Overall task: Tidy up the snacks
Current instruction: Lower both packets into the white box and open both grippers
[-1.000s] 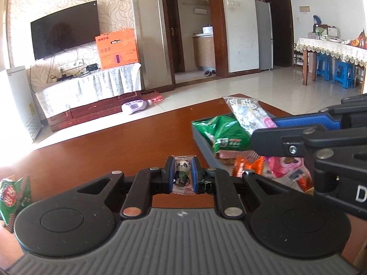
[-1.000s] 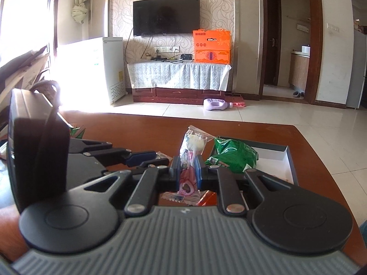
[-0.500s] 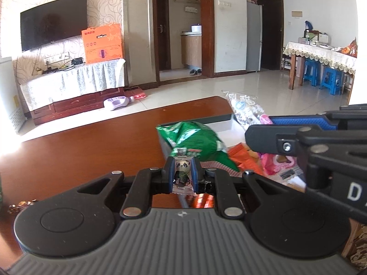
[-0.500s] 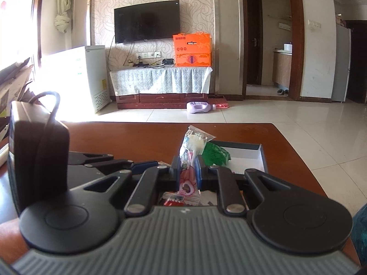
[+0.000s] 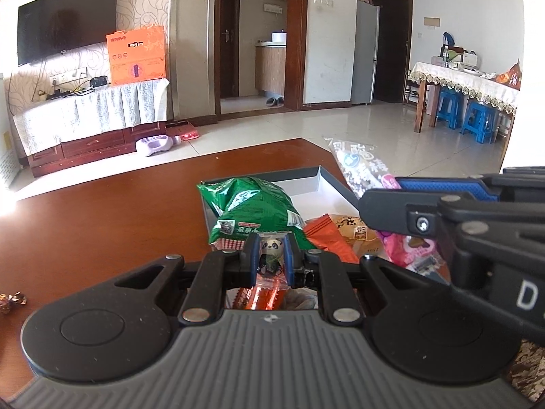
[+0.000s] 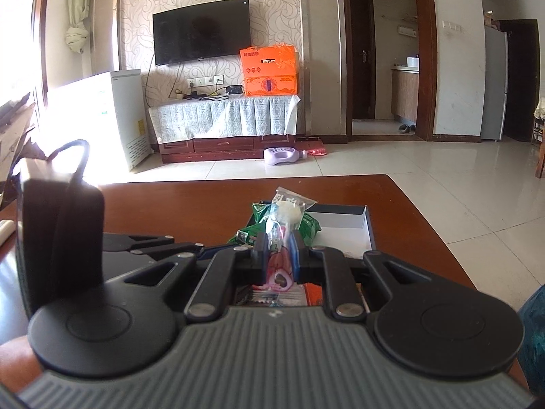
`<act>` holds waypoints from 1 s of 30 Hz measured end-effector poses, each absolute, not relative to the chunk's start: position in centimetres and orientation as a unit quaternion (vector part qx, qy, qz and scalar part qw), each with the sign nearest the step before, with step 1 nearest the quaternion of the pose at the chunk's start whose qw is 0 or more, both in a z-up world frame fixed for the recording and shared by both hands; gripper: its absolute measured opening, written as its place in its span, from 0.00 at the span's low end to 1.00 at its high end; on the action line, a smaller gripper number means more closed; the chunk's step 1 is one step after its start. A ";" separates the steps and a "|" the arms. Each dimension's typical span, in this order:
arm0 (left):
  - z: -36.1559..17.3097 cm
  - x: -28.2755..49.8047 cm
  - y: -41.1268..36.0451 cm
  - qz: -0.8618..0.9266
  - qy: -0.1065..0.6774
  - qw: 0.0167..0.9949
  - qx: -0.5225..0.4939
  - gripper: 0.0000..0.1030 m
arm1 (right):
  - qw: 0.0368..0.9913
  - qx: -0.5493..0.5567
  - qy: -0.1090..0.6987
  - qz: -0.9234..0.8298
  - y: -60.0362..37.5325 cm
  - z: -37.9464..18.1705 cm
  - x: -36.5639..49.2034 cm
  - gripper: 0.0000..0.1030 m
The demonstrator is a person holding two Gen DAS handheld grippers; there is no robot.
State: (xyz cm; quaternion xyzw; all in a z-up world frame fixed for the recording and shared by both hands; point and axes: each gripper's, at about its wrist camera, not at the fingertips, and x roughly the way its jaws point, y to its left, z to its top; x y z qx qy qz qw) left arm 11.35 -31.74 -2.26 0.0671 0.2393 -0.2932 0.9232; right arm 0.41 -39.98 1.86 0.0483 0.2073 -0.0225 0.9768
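Left wrist view: the left gripper [image 5: 270,260] is clamped tight on a small panda packet [image 5: 271,255], which stands upright between the blue pads. It hangs over the near end of a shallow box [image 5: 299,171] that sits on the brown worktop [image 5: 102,211]. Inside the box a green bag [image 5: 253,209] lies at the left, with an orange packet [image 5: 327,237] and a round cake [image 5: 356,233] just beside it. Below the gripper, more orange wrappers [image 5: 259,294] show through the gap. The right gripper [image 5: 385,204] reaches in from the right edge, closed on a long clear-and-pink bag [image 5: 362,167] that juts out past its tip, over the right side of the box. Two foil sweets [image 5: 12,301] lie on the worktop at the far left, well apart from the box.

Right wrist view: the right gripper [image 6: 278,254] is closed on the clear-and-pink bag [image 6: 286,214], whose top stands up above the pads. Behind it lie the green bag [image 6: 308,223] and the box [image 6: 361,225], its white floor bare at the far right. The left gripper [image 6: 204,250] comes in from the left, its tip just beside the right gripper; what it holds is hidden here. Red and orange wrappers [image 6: 311,294] lie below.
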 end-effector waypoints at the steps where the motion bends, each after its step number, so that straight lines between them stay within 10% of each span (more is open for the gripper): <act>1: -2.3 11.5 -32.0 -0.295 0.241 0.922 0.067 0.18 | 0.976 0.050 0.209 -0.024 -40.1 1.8 0.5 0.16; 15: -4.3 12.7 -35.4 -0.335 0.268 0.900 0.077 0.19 | 0.971 0.071 0.224 -0.046 -42.5 0.6 0.9 0.15; 21: -4.5 12.0 -35.4 -0.329 0.260 0.903 0.097 0.53 | 0.968 0.073 0.236 -0.046 -42.7 0.0 1.2 0.15; 30: -3.2 10.6 -34.7 -0.344 0.244 0.902 0.096 0.71 | 0.960 0.160 0.217 -0.071 -45.2 -0.5 0.8 0.23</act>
